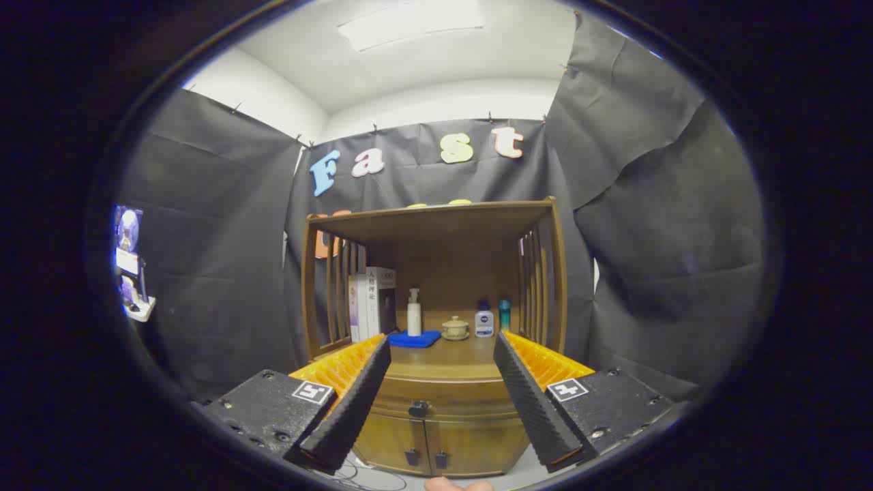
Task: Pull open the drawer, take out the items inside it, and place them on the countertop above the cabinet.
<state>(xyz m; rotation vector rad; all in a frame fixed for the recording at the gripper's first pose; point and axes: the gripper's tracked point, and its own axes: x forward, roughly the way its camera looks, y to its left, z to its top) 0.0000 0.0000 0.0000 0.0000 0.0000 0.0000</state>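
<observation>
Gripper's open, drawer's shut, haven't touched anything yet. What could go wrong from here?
1. The drawer knob is small and the open gripper sits well back from it, so the fingers may close off-centre and slip.
2. The countertop already holds a blue cloth, pump bottle and lidded cup; placing items could knock them.

I can't read the book spines (pixel 372 300) or bottle labels (pixel 484 323). My fingers (pixel 351 402) cover both drawer (pixel 436 399) ends. Cabinet doors (pixel 436 447) cut off below.
</observation>
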